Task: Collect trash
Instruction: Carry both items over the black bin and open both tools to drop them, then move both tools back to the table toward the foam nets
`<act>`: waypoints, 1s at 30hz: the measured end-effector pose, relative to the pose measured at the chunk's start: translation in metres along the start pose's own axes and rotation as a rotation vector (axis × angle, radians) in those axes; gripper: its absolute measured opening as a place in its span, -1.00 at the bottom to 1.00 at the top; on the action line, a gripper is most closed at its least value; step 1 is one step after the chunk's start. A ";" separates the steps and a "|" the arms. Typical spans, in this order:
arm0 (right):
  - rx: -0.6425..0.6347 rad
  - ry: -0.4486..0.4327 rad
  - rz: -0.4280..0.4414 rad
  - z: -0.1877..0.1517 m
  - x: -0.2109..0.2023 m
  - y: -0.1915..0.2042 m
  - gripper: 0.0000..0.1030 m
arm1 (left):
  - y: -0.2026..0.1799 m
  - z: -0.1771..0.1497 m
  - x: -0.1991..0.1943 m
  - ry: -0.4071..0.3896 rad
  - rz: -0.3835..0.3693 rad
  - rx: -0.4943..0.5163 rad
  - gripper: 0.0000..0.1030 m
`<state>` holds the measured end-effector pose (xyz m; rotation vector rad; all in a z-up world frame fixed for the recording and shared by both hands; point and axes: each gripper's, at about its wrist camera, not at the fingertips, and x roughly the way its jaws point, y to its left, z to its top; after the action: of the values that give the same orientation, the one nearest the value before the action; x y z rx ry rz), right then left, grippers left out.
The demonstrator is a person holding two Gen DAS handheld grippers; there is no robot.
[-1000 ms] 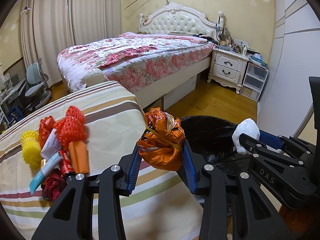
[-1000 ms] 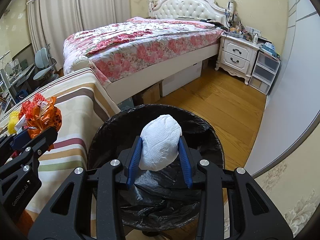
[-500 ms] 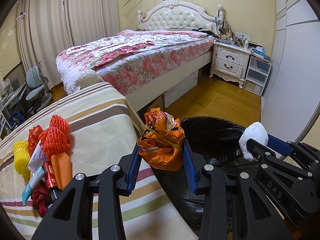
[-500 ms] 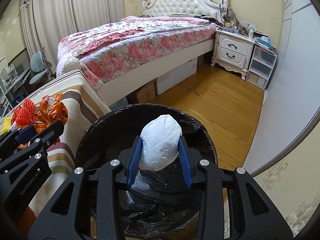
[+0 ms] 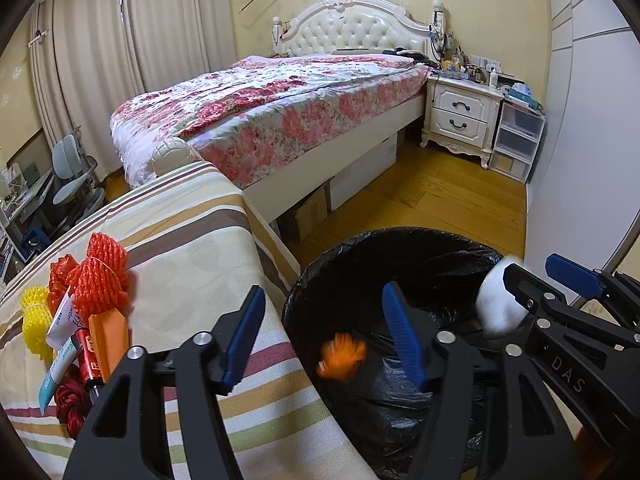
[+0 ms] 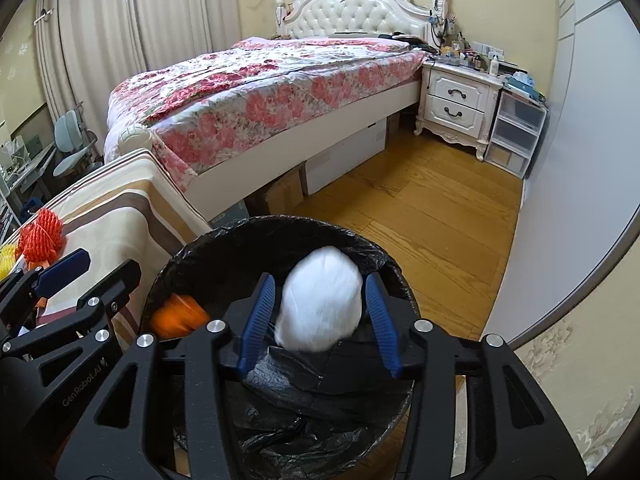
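orange wrapper (image 5: 341, 355) drops from my opening left tongs (image 5: 324, 332); my right tongs (image 6: 320, 316) are opening around the white tissue wad (image 6: 320, 304) over the bin (image 6: 200, 248).

orange wrapper (image 5: 340, 355): crumpled, blurry, loose in the air inside the bin
white paper ball (image 6: 320, 300): round, blurry, above the bin's middle
bin (image 5: 404, 240): round, black bag inside, on the floor by the striped cloth
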<state>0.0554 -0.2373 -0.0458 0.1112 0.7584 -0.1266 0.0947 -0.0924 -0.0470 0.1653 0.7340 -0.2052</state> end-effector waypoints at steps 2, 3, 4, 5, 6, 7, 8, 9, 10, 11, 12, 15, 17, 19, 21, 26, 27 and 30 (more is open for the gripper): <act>0.004 -0.003 -0.006 0.001 0.000 -0.002 -0.02 | 0.000 0.000 -0.001 -0.006 0.006 -0.003 0.40; 0.006 -0.005 -0.008 0.001 -0.001 -0.002 0.00 | 0.001 0.000 -0.002 -0.009 0.008 -0.006 0.41; 0.008 -0.006 -0.011 0.001 -0.001 -0.003 0.01 | 0.001 -0.001 -0.002 -0.009 0.009 -0.008 0.43; 0.010 -0.008 -0.016 0.001 -0.002 -0.004 0.03 | 0.001 -0.001 -0.003 -0.010 0.011 -0.009 0.44; 0.012 -0.009 -0.018 0.001 -0.003 -0.005 0.04 | 0.002 -0.001 -0.003 -0.010 0.013 -0.011 0.45; 0.013 -0.009 -0.022 0.001 -0.003 -0.005 0.06 | 0.003 -0.002 -0.004 -0.009 0.019 -0.012 0.47; 0.014 -0.009 -0.024 0.001 -0.004 -0.005 0.07 | 0.004 -0.002 -0.005 -0.009 0.021 -0.014 0.47; 0.015 -0.008 -0.026 0.000 -0.005 -0.006 0.09 | 0.005 -0.002 -0.006 -0.008 0.021 -0.015 0.47; 0.015 -0.007 -0.027 0.000 -0.006 -0.006 0.09 | 0.006 -0.003 -0.007 -0.007 0.022 -0.016 0.47; 0.016 -0.005 -0.027 -0.001 -0.006 -0.005 0.10 | 0.007 -0.004 -0.008 -0.006 0.023 -0.017 0.47; 0.015 -0.002 -0.027 -0.002 -0.007 -0.005 0.11 | 0.009 -0.004 -0.010 -0.005 0.025 -0.018 0.47; 0.011 0.008 -0.023 -0.005 -0.008 -0.001 0.12 | 0.016 -0.006 -0.016 -0.008 0.032 -0.021 0.47; 0.005 0.013 -0.014 -0.008 -0.009 0.005 0.12 | 0.022 -0.009 -0.022 -0.011 0.042 -0.024 0.47; -0.004 0.016 -0.004 -0.010 -0.011 0.011 0.12 | 0.029 -0.011 -0.026 -0.013 0.053 -0.031 0.47; -0.014 0.019 0.009 -0.012 -0.013 0.018 0.13 | 0.037 -0.013 -0.031 -0.011 0.062 -0.041 0.47; -0.046 0.031 0.043 -0.018 -0.015 0.040 0.13 | 0.060 -0.019 -0.042 -0.012 0.094 -0.073 0.47; -0.052 0.035 0.052 -0.020 -0.015 0.045 0.13 | 0.066 -0.020 -0.044 -0.012 0.101 -0.081 0.47; -0.064 0.041 0.078 -0.021 -0.017 0.058 0.13 | 0.080 -0.023 -0.051 -0.013 0.121 -0.103 0.47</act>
<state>0.0377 -0.1757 -0.0462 0.0822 0.7974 -0.0258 0.0628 -0.0034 -0.0231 0.1104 0.7177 -0.0528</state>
